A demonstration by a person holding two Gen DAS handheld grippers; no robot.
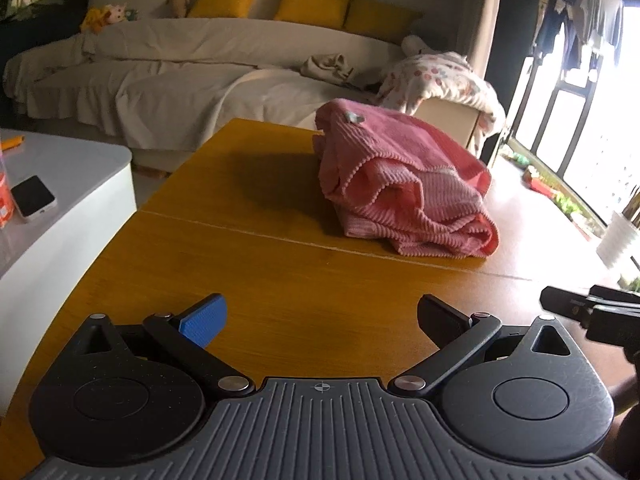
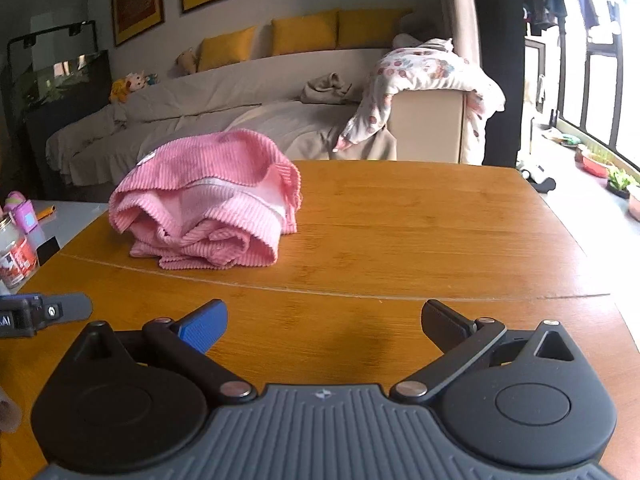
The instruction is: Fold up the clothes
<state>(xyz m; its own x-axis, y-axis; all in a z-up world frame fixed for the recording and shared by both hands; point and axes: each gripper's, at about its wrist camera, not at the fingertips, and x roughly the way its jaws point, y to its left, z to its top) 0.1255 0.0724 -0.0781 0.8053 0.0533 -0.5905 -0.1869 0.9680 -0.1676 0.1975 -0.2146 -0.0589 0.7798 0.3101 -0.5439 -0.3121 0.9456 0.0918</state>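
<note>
A pink ribbed garment [image 1: 400,184] lies in a folded bundle on the wooden table [image 1: 248,264], ahead and to the right in the left wrist view. The right wrist view shows the same pink garment [image 2: 208,208] ahead and to the left on the table [image 2: 420,240]. My left gripper [image 1: 320,320] is open and empty, low over the near part of the table, well short of the garment. My right gripper [image 2: 324,322] is open too, with nothing between its fingers. Each gripper's tip shows at the other view's edge: the right gripper's [image 1: 592,312] and the left gripper's [image 2: 40,314].
A white side table [image 1: 60,184] with a phone [image 1: 32,198] and a jar [image 2: 16,254] stands left of the wooden table. A sofa [image 1: 180,64] with yellow cushions and a patterned blanket [image 2: 420,76] is behind. Plants and pots [image 2: 616,180] line the window on the right.
</note>
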